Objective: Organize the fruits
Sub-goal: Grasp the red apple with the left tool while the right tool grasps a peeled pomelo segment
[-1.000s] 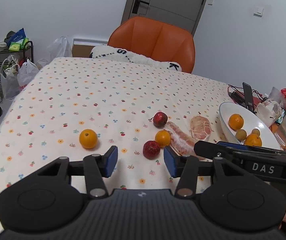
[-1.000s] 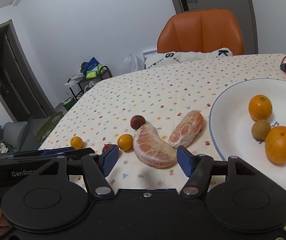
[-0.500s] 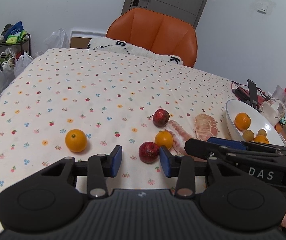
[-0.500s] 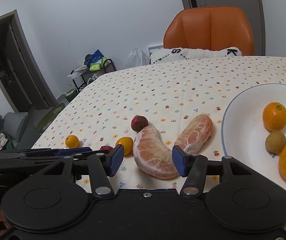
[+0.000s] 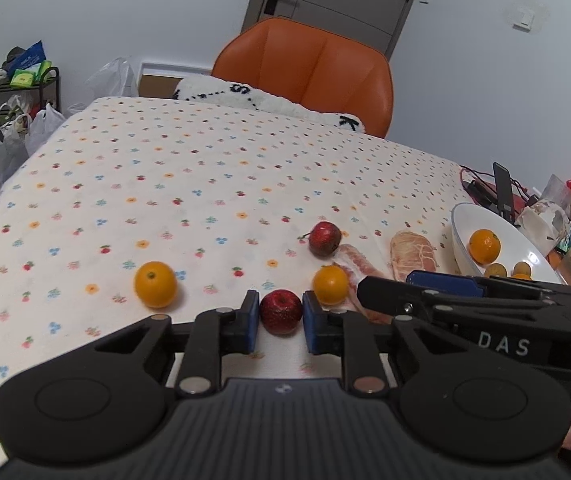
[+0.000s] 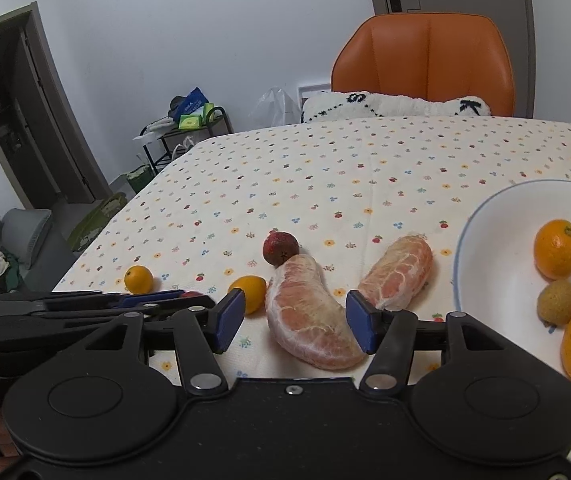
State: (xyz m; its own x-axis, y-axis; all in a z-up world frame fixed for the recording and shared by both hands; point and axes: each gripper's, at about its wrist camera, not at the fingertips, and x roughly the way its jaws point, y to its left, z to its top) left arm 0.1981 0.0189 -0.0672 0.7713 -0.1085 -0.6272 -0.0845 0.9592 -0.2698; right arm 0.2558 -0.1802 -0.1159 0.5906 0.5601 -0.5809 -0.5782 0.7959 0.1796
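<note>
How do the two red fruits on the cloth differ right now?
The near red fruit sits between the blue pads of the left tongs; the far red fruit lies free on the tablecloth. The near one has nothing leaning on it, while the far one touches the end of a peeled pomelo segment. The near one looks brighter red, the far one duller. Both are small, round and outside the white bowl.

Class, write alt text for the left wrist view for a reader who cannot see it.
The left gripper closes its blue pads around a small red fruit on a floral tablecloth. Oranges lie either side, pomelo segments and a white bowl to the right.
</note>
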